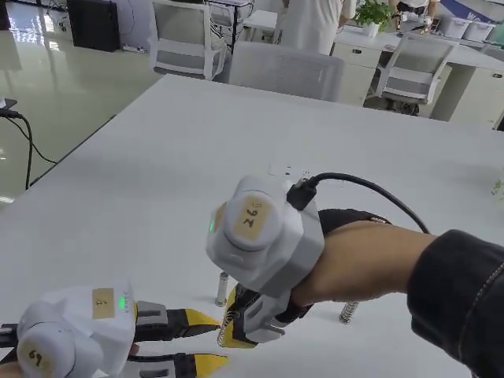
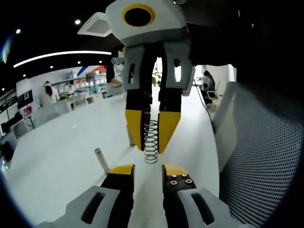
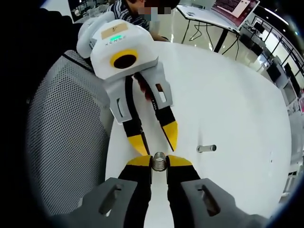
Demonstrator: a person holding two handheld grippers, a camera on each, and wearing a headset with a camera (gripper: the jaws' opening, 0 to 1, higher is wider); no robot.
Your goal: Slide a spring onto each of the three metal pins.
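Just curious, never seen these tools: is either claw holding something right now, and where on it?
The right gripper pinches a spring by its sides, one end poking past the tips. The left gripper is open, holding nothing.

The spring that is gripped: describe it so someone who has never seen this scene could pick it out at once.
On the white table, close to the person, the right gripper reaches down from a dark-sleeved arm. The spring is the steel coil clamped between its yellow fingertips, facing the open left gripper. The other spring stands on the table beside that arm, ungripped.
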